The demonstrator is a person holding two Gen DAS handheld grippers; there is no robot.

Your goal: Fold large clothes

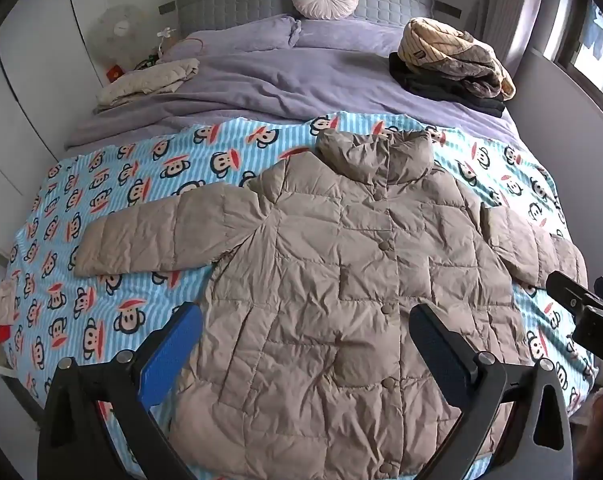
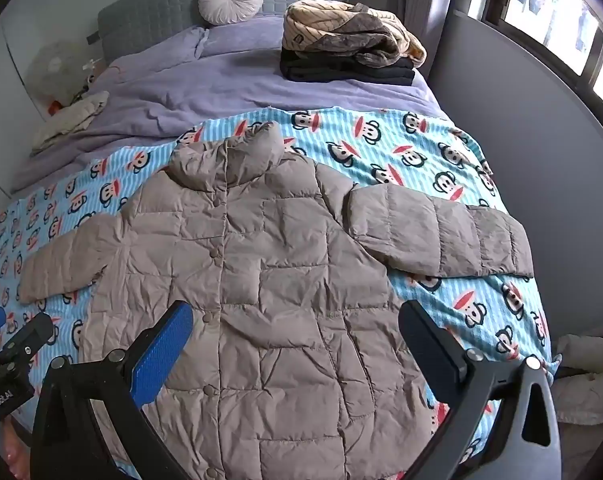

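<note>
jacket (image 1: 341, 280) flat on blanket (image 1: 101, 200) | left gripper (image 1: 305, 344), right gripper (image 2: 297, 340) above hem | both released, empty

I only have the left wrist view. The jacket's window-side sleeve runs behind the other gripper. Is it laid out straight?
Observer: Yes. In the right wrist view that sleeve lies flat and straight, its cuff reaching the edge of the blanket by the grey wall.
Operator: Is the right gripper holding anything?
Observer: No. The right gripper is open over the lower half of the jacket, with nothing between its pads.
Operator: Anything beside the bed there?
Observer: A white padded item lies low beside it.
</note>
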